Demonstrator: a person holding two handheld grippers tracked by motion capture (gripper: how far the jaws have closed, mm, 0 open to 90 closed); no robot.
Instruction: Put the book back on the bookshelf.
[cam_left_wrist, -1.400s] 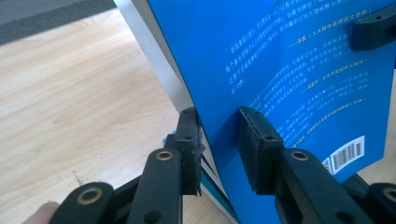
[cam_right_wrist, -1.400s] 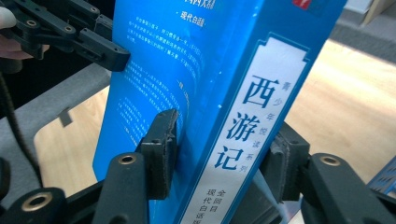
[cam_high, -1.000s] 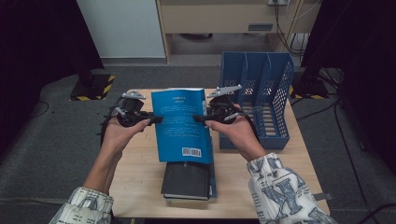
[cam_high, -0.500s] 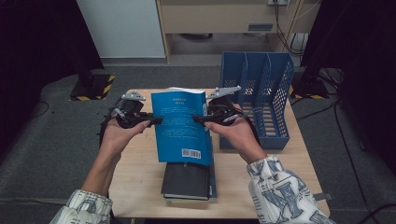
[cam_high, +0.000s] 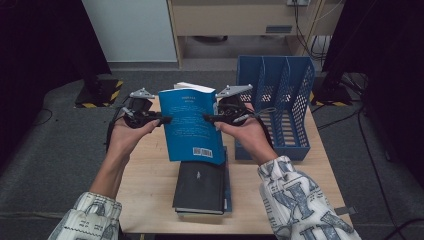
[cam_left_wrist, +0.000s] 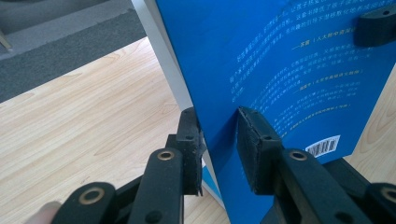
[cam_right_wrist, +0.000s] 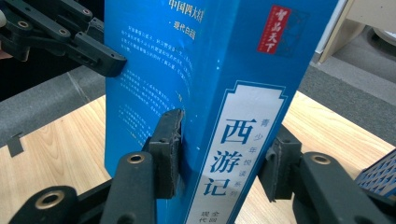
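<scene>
High view: thick blue paperback book (cam_high: 192, 125) held upright above the light wooden table (cam_high: 150, 185), between left gripper (cam_high: 165, 120) and right gripper (cam_high: 207, 118); black book (cam_high: 199, 187) lies below.
Left gripper view: jaws clamped on the book's fore-edge.
Right gripper view: jaws gripping the book's spine, having just tightened.

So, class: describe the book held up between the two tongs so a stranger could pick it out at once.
Start at the wooden table with the blue file rack at its right. Left of the rack, the left tongs and right tongs hold a blue book upright. Unlike the black book lying flat below, it is bright blue, with a barcode.
</scene>
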